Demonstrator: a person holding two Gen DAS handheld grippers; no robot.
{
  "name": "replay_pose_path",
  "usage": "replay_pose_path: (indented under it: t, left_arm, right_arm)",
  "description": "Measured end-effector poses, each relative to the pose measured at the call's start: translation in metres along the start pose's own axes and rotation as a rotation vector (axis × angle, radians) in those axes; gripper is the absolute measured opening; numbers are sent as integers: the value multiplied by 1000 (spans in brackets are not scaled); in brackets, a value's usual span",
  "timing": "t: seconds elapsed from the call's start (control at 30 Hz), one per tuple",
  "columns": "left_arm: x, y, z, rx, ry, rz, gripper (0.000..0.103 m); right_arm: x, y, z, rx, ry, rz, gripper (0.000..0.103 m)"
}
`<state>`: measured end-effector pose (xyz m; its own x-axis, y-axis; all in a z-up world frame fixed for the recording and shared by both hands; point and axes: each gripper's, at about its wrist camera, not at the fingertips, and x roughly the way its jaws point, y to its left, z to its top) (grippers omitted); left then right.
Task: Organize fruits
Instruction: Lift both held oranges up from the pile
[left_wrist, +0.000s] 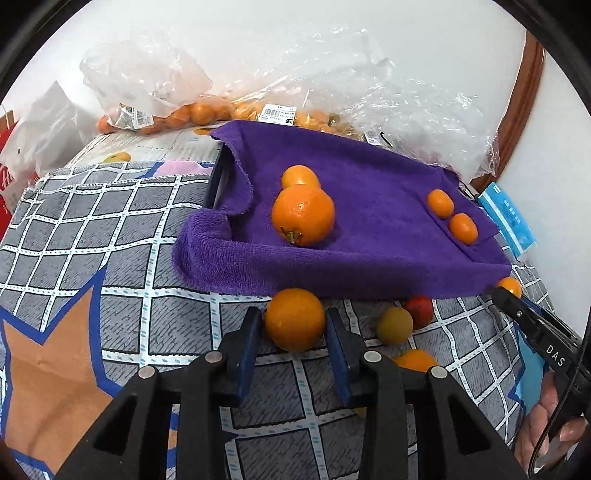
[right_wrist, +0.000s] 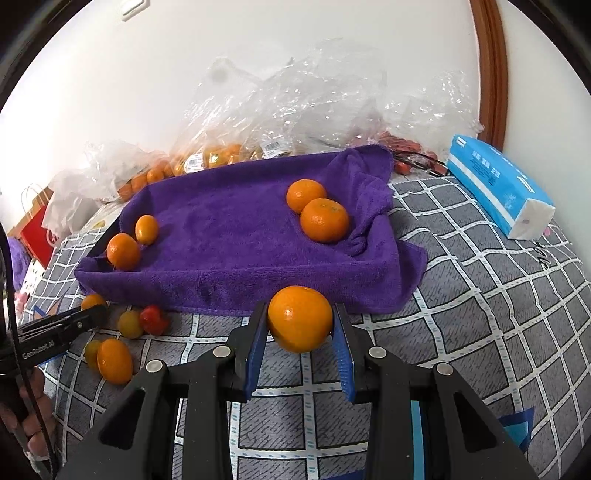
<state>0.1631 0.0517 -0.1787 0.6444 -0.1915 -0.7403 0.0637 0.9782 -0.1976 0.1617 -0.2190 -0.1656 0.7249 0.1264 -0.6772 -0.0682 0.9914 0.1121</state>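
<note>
At the near edge of the purple towel (left_wrist: 369, 206), above the checked cloth (left_wrist: 110, 221), my left gripper (left_wrist: 295, 325) clamps one orange (left_wrist: 294, 319) and my right gripper (right_wrist: 300, 321) clamps another orange (right_wrist: 300, 318), four oranges lying on the towel.

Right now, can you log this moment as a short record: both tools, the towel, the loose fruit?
left tool: shut on an orange
right tool: shut on a second orange
purple towel: four orange fruits, paired at opposite ends
checked cloth: loose red fruit beside yellow-green fruit
back: bagged fruit
</note>
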Motion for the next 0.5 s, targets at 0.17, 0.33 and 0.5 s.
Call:
replay_pose_path:
  t: [0.17, 0.33, 0.5]
  left_arm:
    - [1, 1, 0, -15, -3, -6, 33]
    - [2, -3, 1, -6, -1, 9, 34]
    - [2, -5, 1, 7, 2, 18, 34]
  right_arm:
    - [-1, -2, -1, 4, 2, -8, 34]
    - [-3, 3, -2, -30, -7, -16, 34]
    - [-4, 2, -1, -22, -9, -27, 34]
